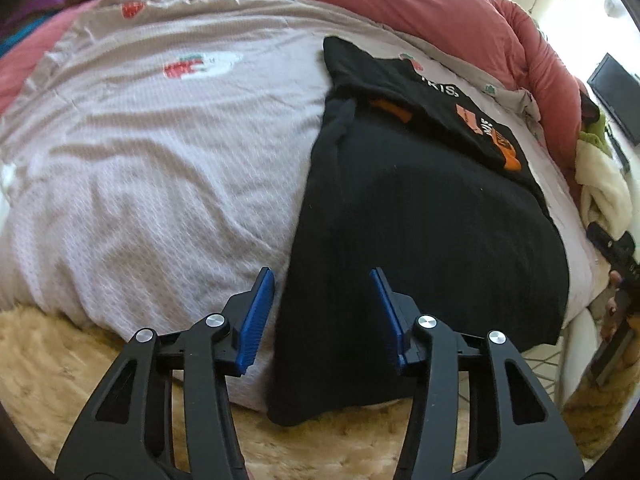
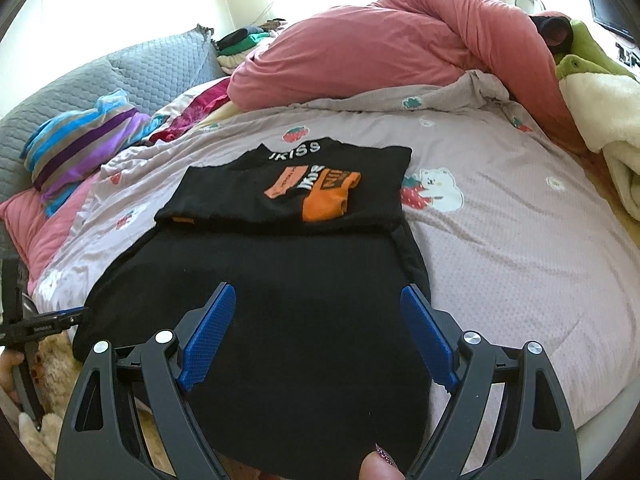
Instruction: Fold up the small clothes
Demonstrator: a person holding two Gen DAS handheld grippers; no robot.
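Strawberry-print bedsheet, pink duvet, striped cloth, grey pillow, fluffy rug

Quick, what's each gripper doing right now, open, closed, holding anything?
Left gripper: open, holding nothing, at the near edge of the black shirt.
Right gripper: open wide, holding nothing, over the shirt.

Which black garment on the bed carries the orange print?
The smaller folded black top, lying across the far end of the plain black garment. It alone shows orange patches and white lettering.
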